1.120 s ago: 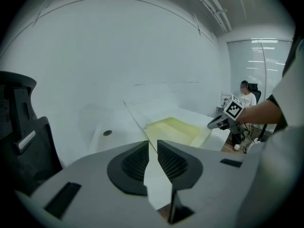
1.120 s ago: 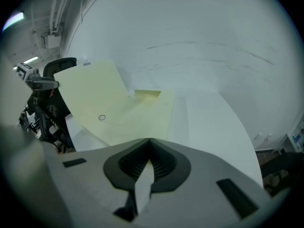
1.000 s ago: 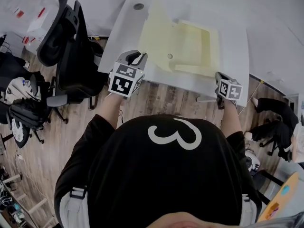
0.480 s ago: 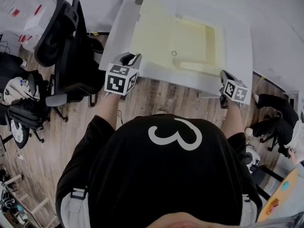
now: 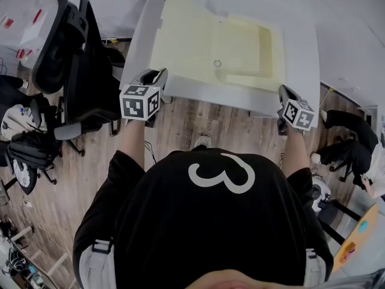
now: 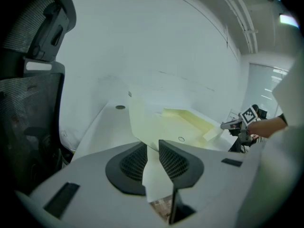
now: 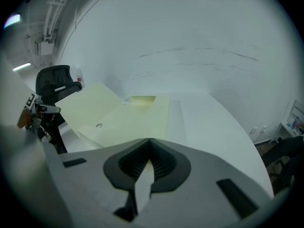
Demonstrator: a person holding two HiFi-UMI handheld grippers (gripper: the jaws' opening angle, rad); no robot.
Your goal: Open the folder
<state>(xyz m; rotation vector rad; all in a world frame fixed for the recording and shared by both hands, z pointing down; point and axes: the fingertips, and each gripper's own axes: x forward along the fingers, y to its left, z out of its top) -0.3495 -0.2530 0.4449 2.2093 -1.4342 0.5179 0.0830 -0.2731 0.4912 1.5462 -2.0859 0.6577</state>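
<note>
The pale yellow card folder [image 5: 204, 47] lies spread flat on the white table [image 5: 298, 59], at twelve o'clock from the person. The left gripper [image 5: 159, 74], at the folder's seven o'clock corner, has its narrow jaws opening with nothing pinched between them. The right gripper [image 5: 282, 93], at five o'clock, has its jaws closed on nothing. Best to draw the left gripper straight back, so the cover isn't snagged.

Pale yellow folder on a white table

The folder [image 5: 216, 47] is plain pale cream-yellow, with one small dark ring by its near edge; the table [image 5: 301, 71] is plain white. The marker cubes [image 5: 140, 101] show black square patterns on white. At left the chair [image 5: 72, 59] is black; the floor [image 5: 198, 119] is brown wood-grain planks; the near shirt [image 5: 180, 233] is black with a white figure.
</note>
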